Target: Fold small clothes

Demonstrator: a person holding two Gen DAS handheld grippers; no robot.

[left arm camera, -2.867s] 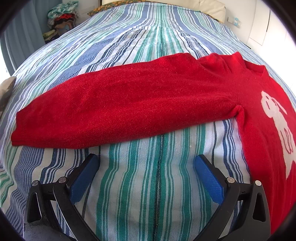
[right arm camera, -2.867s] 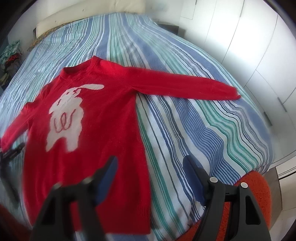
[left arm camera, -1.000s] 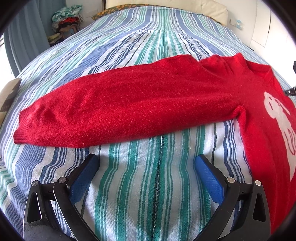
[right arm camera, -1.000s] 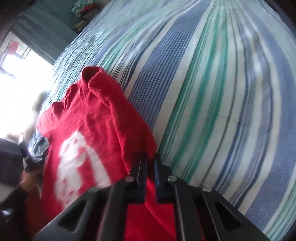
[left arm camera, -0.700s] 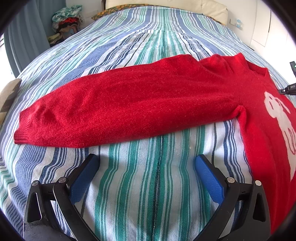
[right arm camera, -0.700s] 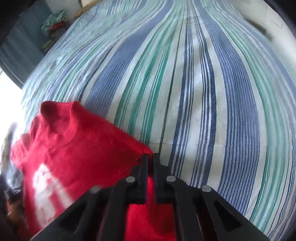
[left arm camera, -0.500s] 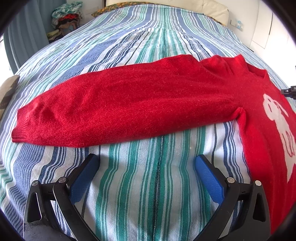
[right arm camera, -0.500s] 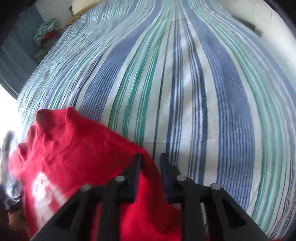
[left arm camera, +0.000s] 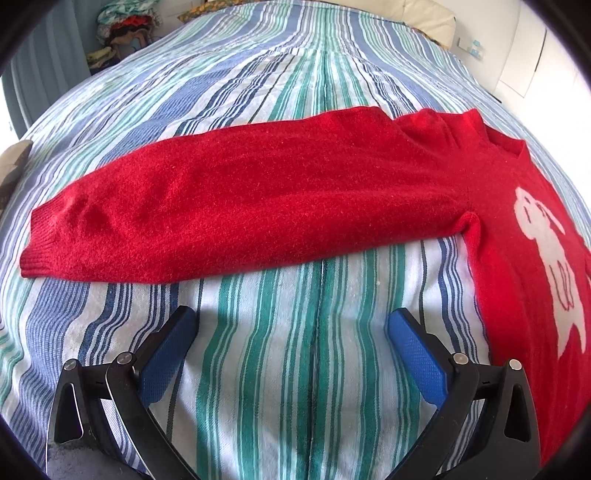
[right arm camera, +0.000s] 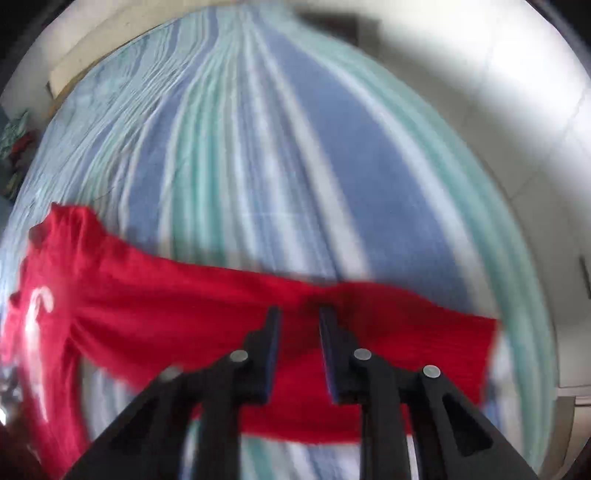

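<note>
A red sweater with a white rabbit motif lies flat on the striped bed, both sleeves spread out sideways. My left gripper hovers open over bare bedspread just in front of the left sleeve, and nothing is between its blue pads. In the blurred right wrist view my right gripper is over the right sleeve. Its jaws stand a narrow gap apart and are closing. The sleeve shows beneath the gap, and I see no cloth pinched between the pads.
The blue, green and white striped bedspread fills both views. A pile of clothes sits beyond the bed's far left corner. Pillows lie at the head. White cupboard doors stand along the bed's right side.
The right gripper, earlier shut on the sweater near its shoulder, has parted its jaws and swung quickly rightward out over the right sleeve. The left gripper has stayed put, open.
</note>
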